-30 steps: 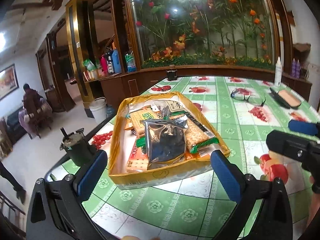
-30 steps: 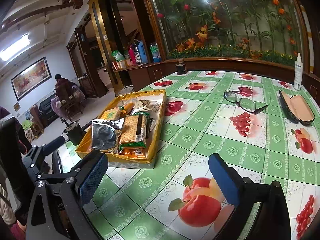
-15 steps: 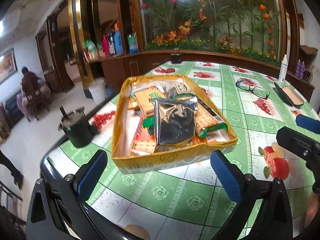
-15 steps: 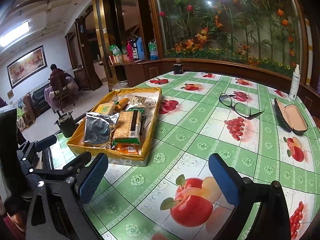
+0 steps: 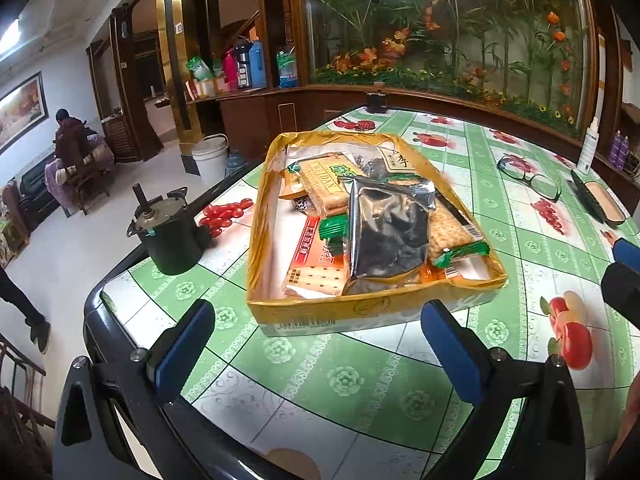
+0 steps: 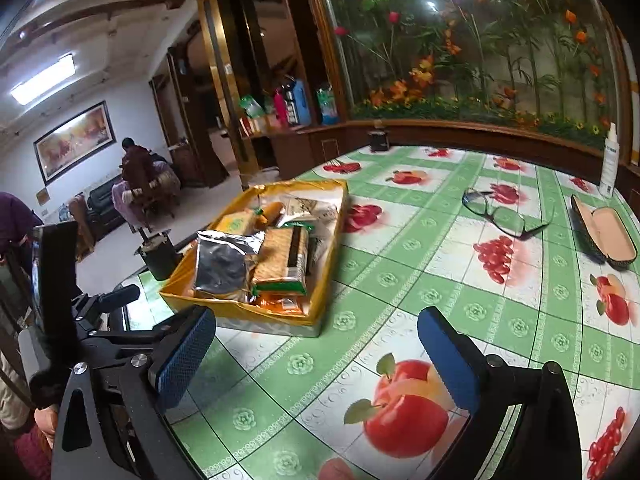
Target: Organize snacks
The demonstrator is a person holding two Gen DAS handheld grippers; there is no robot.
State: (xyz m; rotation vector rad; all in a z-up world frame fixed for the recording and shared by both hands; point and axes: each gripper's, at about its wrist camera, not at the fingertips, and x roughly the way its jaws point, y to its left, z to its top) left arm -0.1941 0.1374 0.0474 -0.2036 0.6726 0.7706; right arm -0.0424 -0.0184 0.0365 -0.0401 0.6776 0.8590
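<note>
While both tools hang spread and empty above the near edge of the worktop, the snacks sit piled in a shallow yellow cardboard tray on the green fruit-print cloth. Left tool faces the tray's near wall straight on, jaws wide, pinching nothing; right tool points past the tray's right side over a printed apple, jaws also wide, nothing between them. Crinkled silver foil bag lies on top of the heap, tilted, covering part of a long cracker pack with green ends; red-orange cracker packet lies flat beneath at left, a tan biscuit pack further back. Everything snack-like is inside the tray, none on the cloth, so the scene fits either packs already gathered in or a jumble waiting to be sorted out; can't tell which. Foil bag on top likely shifts first if anything is grabbed. Off to the side: black-rimmed glasses, open glasses case, dark cylindrical motor near the worktop corner.
</note>
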